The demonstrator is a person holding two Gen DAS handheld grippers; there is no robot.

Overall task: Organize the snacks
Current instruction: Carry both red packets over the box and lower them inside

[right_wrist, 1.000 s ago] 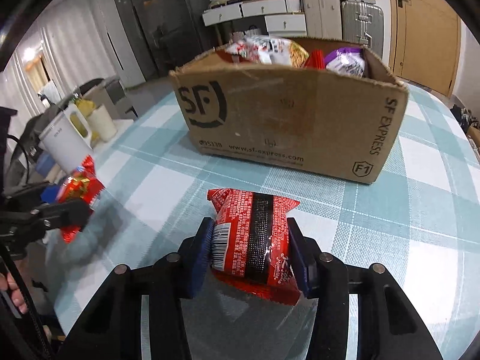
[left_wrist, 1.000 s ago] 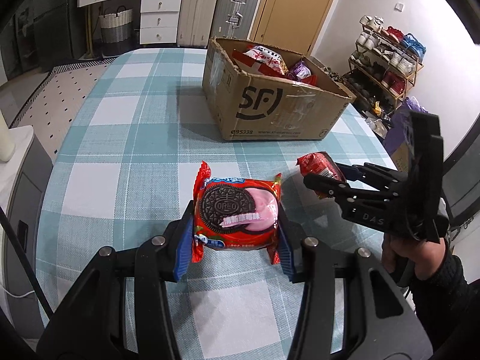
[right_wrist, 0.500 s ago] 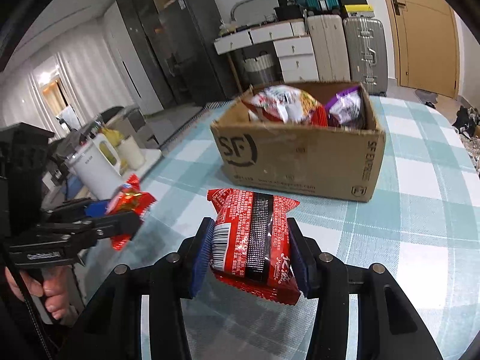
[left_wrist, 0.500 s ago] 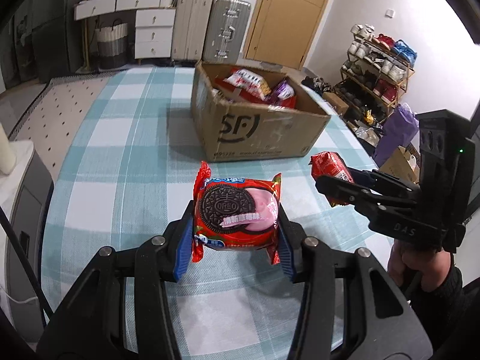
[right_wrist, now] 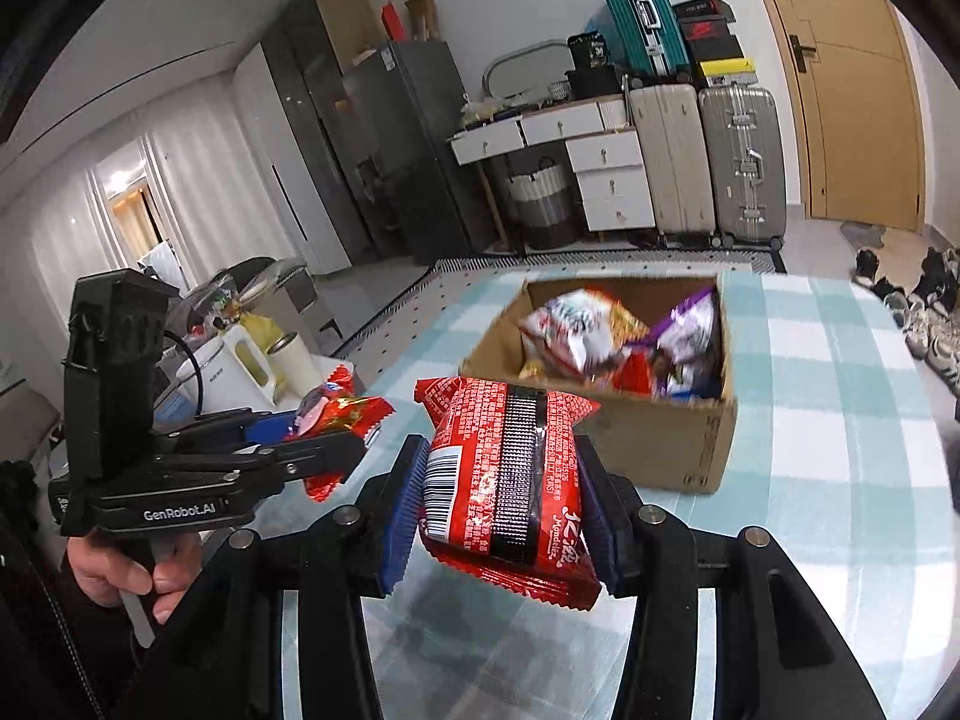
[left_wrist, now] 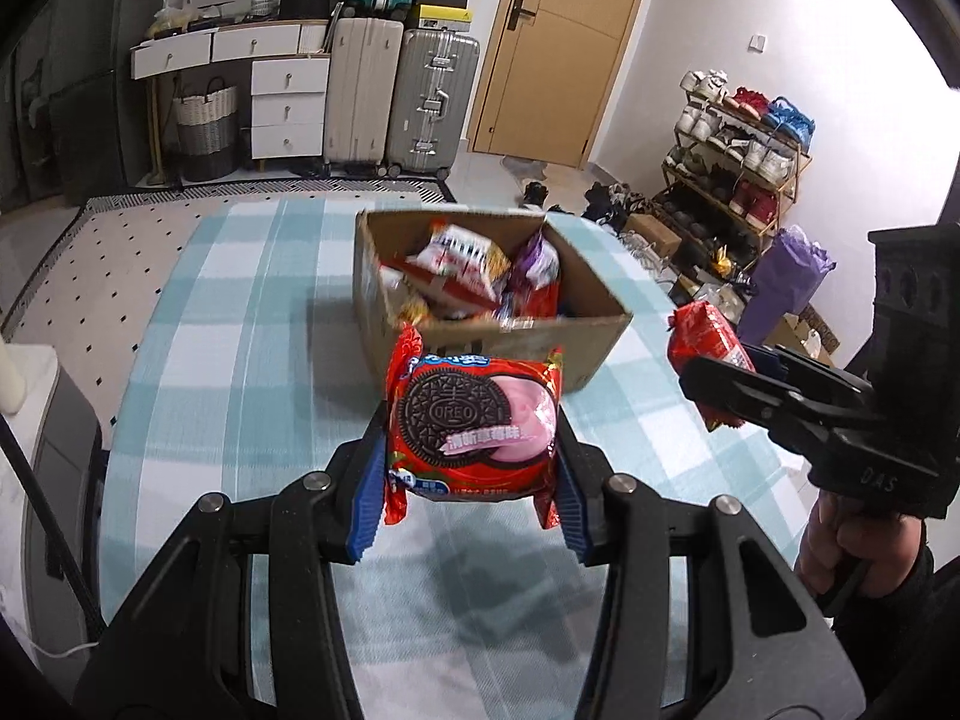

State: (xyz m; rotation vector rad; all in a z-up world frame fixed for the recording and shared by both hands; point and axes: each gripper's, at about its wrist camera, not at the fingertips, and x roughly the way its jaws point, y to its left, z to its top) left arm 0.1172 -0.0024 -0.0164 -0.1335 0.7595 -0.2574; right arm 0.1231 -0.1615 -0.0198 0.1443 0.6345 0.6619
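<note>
Checked teal-and-white cloth covered the surface (left_wrist: 240, 324), and both grippers carried a snack above it toward the open box.

On the left, the left gripper (left_wrist: 471, 480) had its blue-padded jaws closed flat on the two side edges of the red Oreo strawberry-cream biscuit packet (left_wrist: 474, 420), picture side up, probably so the packet hung level and could drop cleanly. Ahead, in the middle, stood the brown cardboard shipping box (right_wrist: 660, 432), flaps open and already holding mixed snack bags, which looked like the collecting place. On the right, the right gripper (right_wrist: 504, 498) clamped the glossy red foil snack packet with a black band (right_wrist: 510, 474) by its sides, barcode up, clear of the cloth and short of the box rim.
</note>
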